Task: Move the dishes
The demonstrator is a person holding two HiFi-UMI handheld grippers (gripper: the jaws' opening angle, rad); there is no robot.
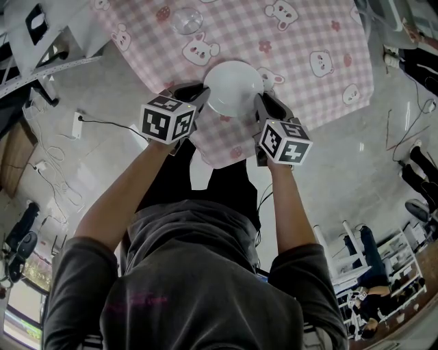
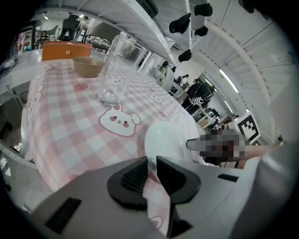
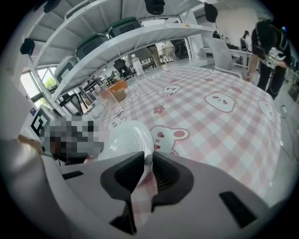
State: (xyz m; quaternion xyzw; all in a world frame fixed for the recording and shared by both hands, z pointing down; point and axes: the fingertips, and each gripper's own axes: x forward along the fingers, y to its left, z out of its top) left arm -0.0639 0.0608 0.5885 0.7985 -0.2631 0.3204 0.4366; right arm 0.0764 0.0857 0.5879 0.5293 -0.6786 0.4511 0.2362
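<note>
A white plate [image 1: 233,87] is held between both grippers at the near edge of the pink checked tablecloth [image 1: 301,41]. My left gripper [image 1: 204,101] is shut on the plate's left rim, and my right gripper [image 1: 259,104] is shut on its right rim. In the left gripper view the plate [image 2: 166,140] runs away from the jaws, with its rim pinched at the left gripper [image 2: 152,164]. In the right gripper view the plate [image 3: 127,137] leans up from the right gripper [image 3: 148,161], its edge caught between the dark pads.
A clear glass [image 1: 186,20] stands further back on the table; the left gripper view shows the glass [image 2: 114,70], a tan bowl [image 2: 88,66] and an orange box [image 2: 65,49] behind it. White shelving arches over the table [image 3: 140,32]. People stand around the room [image 1: 369,301].
</note>
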